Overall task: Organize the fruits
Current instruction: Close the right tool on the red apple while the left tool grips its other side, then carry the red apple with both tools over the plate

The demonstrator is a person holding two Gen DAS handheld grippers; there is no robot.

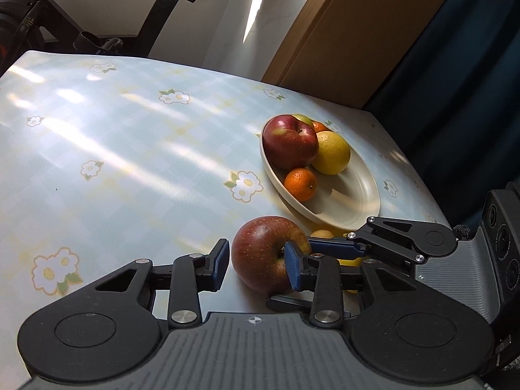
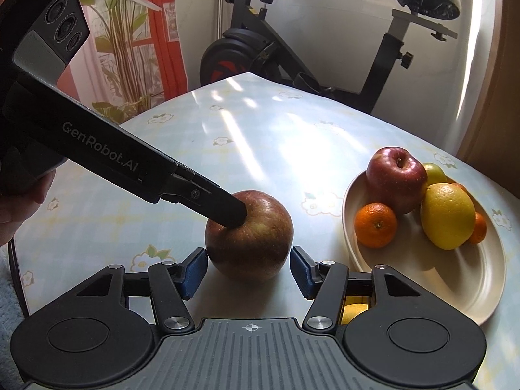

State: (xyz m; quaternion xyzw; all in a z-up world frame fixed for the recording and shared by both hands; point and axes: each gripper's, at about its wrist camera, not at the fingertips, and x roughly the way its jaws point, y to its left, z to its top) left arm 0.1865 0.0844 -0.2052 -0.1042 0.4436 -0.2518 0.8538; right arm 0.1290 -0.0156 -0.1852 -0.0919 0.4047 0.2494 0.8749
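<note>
red apple [image 2: 250, 243] inside open right claw [image 2: 248, 274], open left claw [image 1: 256, 266] atop, plant [image 2: 123, 48] only right view

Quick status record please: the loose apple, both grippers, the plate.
loose apple: on the tablecloth, beside the plate
left gripper: open, one finger on the apple's top
right gripper: open, fingers straddling the apple, apparently not pressing
plate contents: red apple, lemon, tangerines
</note>
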